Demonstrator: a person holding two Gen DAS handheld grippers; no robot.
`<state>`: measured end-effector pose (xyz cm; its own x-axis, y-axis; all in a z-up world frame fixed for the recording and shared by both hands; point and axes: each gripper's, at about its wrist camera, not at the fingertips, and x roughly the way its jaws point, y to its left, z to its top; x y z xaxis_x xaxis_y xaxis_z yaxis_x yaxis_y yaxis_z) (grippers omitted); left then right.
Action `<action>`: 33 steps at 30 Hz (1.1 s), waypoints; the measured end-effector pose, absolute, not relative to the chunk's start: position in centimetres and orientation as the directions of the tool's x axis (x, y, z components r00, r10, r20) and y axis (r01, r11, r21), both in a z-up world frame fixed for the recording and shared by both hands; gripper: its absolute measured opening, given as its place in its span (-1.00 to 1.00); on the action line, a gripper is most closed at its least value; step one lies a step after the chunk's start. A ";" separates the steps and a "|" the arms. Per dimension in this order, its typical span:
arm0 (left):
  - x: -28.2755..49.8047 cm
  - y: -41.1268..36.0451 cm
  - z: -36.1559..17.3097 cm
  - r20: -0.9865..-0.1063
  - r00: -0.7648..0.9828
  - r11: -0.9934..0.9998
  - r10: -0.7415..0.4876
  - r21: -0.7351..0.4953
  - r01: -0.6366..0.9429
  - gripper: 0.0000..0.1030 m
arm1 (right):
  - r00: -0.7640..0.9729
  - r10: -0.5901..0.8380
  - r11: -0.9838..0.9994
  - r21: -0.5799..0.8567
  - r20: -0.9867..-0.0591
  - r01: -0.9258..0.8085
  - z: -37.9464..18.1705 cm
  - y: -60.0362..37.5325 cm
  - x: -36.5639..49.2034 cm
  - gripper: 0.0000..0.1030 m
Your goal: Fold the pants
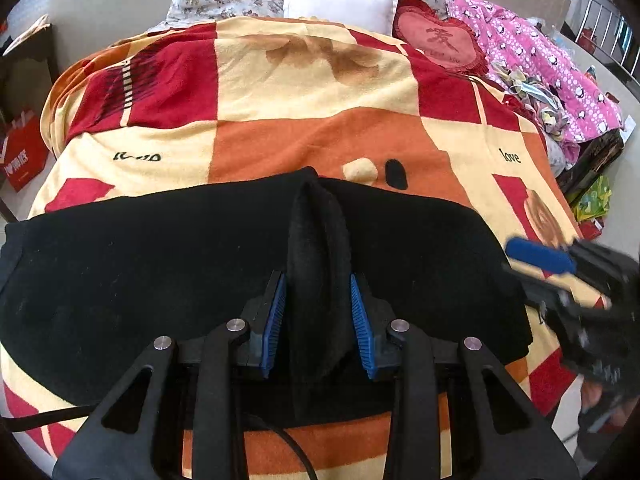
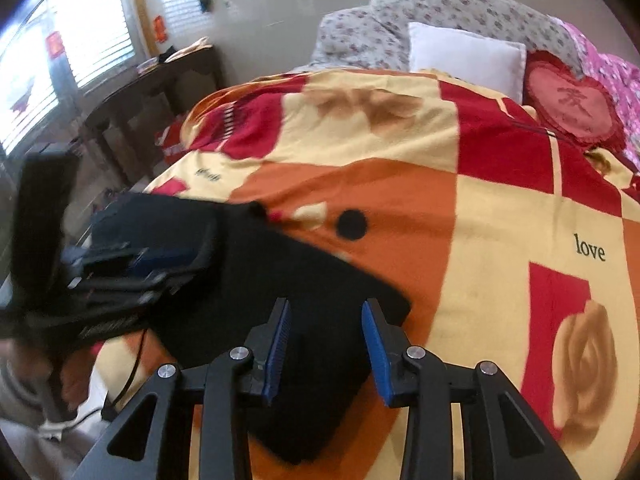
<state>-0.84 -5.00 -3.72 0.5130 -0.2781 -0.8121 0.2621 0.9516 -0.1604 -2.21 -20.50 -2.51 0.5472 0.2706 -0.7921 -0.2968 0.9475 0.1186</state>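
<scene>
Black pants (image 1: 140, 272) lie folded across a patchwork blanket (image 1: 312, 92) on the bed. My left gripper (image 1: 319, 288) has its blue pads on either side of a raised ridge of the black cloth (image 1: 318, 240) and pinches it. My right gripper (image 2: 325, 316) is open and empty, hovering over the right end of the pants (image 2: 280, 280). The right gripper shows blurred at the right of the left wrist view (image 1: 540, 258). The left gripper shows blurred at the left of the right wrist view (image 2: 132, 264).
A white pillow (image 1: 338, 2), a red heart cushion (image 1: 442, 38) and a pink quilt (image 1: 552, 60) lie at the bed's head and right side. A dark table (image 2: 160, 80) stands left of the bed by a window. A red bag (image 1: 24, 148) sits on the floor.
</scene>
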 end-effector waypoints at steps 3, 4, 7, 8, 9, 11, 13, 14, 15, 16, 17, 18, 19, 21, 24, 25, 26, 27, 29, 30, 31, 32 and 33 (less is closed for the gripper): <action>-1.0 -4.9 -3.8 -0.810 0.517 0.953 -0.278 -0.162 0.257 -0.40 | 0.551 0.277 0.944 0.117 -0.788 -0.308 -2.5 -19.9 -4.1 -0.31; -1.1 -4.9 -3.8 -0.809 0.519 0.953 -0.277 -0.163 0.256 -0.40 | 0.549 0.281 0.943 0.120 -0.787 -0.312 -2.6 -19.8 -4.6 -0.31; -1.2 -4.9 -3.8 -0.806 0.524 0.954 -0.274 -0.160 0.254 -0.40 | 0.541 0.269 0.947 0.118 -0.797 -0.297 -3.3 -19.9 -5.5 -0.31; -1.2 -5.0 -3.8 -0.806 0.525 0.954 -0.273 -0.159 0.252 -0.40 | 0.535 0.270 0.948 0.124 -0.801 -0.292 -3.6 -20.1 -5.6 -0.31; -1.3 -5.0 -3.9 -0.804 0.528 0.955 -0.272 -0.158 0.251 -0.40 | 0.524 0.272 0.949 0.134 -0.807 -0.285 -4.0 -20.2 -5.7 -0.31; -1.4 -5.0 -3.9 -0.801 0.534 0.955 -0.269 -0.153 0.253 -0.37 | 0.515 0.271 0.949 0.135 -0.814 -0.285 -4.5 -20.0 -6.1 -0.31; -1.5 -4.9 -3.9 -0.800 0.538 0.957 -0.264 -0.147 0.252 -0.36 | 0.514 0.264 0.949 0.126 -0.816 -0.288 -4.5 -20.0 -6.3 -0.31; -1.5 -4.9 -3.9 -0.801 0.536 0.957 -0.265 -0.149 0.251 -0.36 | 0.509 0.262 0.949 0.124 -0.820 -0.289 -4.3 -20.0 -6.3 -0.31; -1.5 -4.9 -3.9 -0.801 0.536 0.956 -0.266 -0.150 0.251 -0.36 | 0.507 0.261 0.949 0.122 -0.821 -0.290 -4.0 -19.9 -6.2 -0.31; -1.6 -4.9 -3.9 -0.802 0.534 0.956 -0.267 -0.152 0.249 -0.36 | 0.509 0.263 0.948 0.123 -0.820 -0.293 -3.7 -19.9 -6.1 -0.31; -1.6 -4.8 -3.9 -0.802 0.533 0.956 -0.269 -0.156 0.246 -0.36 | 0.513 0.272 0.946 0.127 -0.814 -0.300 -3.3 -19.9 -6.0 -0.31; -1.7 -4.7 -3.8 -0.802 0.533 0.957 -0.269 -0.159 0.244 -0.36 | 0.519 0.281 0.943 0.130 -0.807 -0.307 -2.8 -19.8 -5.9 -0.31; -1.8 -4.6 -3.8 -0.803 0.532 0.957 -0.269 -0.161 0.241 -0.36 | 0.529 0.284 0.941 0.128 -0.800 -0.313 -2.4 -19.6 -5.6 -0.31; -2.0 -4.3 -3.7 -0.802 0.532 0.957 -0.271 -0.164 0.239 -0.36 | 0.546 0.285 0.940 0.120 -0.788 -0.318 -1.9 -19.2 -4.9 -0.31; -2.3 -3.9 -3.6 -0.802 0.533 0.958 -0.269 -0.165 0.235 -0.36 | 0.554 0.306 0.936 0.137 -0.774 -0.325 -1.6 -18.4 -3.1 -0.31; -2.5 -3.8 -3.6 -0.802 0.533 0.958 -0.270 -0.166 0.235 -0.36 | 0.552 0.314 0.933 0.143 -0.773 -0.330 -1.6 -18.0 -2.4 -0.31; -2.5 -3.7 -3.6 -0.802 0.532 0.958 -0.271 -0.168 0.234 -0.36 | 0.551 0.315 0.932 0.142 -0.773 -0.335 -1.7 -17.7 -1.9 -0.31; -2.6 -3.6 -3.5 -0.802 0.532 0.957 -0.272 -0.169 0.234 -0.36 | 0.548 0.313 0.931 0.136 -0.775 -0.339 -1.8 -17.4 -1.3 -0.31; -2.6 -3.4 -3.6 -0.801 0.531 0.956 -0.277 -0.177 0.232 -0.36 | 0.534 0.310 0.929 0.131 -0.787 -0.346 -2.3 -16.7 -0.1 -0.31; -2.6 -3.3 -3.6 -0.801 0.530 0.956 -0.280 -0.180 0.232 -0.36 | 0.526 0.316 0.926 0.137 -0.790 -0.351 -2.5 -16.4 0.4 -0.31; -2.6 -3.3 -3.6 -0.801 0.529 0.955 -0.281 -0.182 0.232 -0.36 | 0.517 0.325 0.923 0.146 -0.792 -0.356 -2.8 -16.1 1.0 -0.31; -2.5 -3.3 -3.7 -0.801 0.528 0.955 -0.282 -0.183 0.233 -0.36 | 0.511 0.326 0.922 0.148 -0.795 -0.358 -3.0 -15.8 1.4 -0.31; -2.5 -3.3 -3.7 -0.801 0.528 0.955 -0.283 -0.183 0.233 -0.36 | 0.508 0.324 0.922 0.145 -0.798 -0.360 -3.2 -15.6 1.7 -0.31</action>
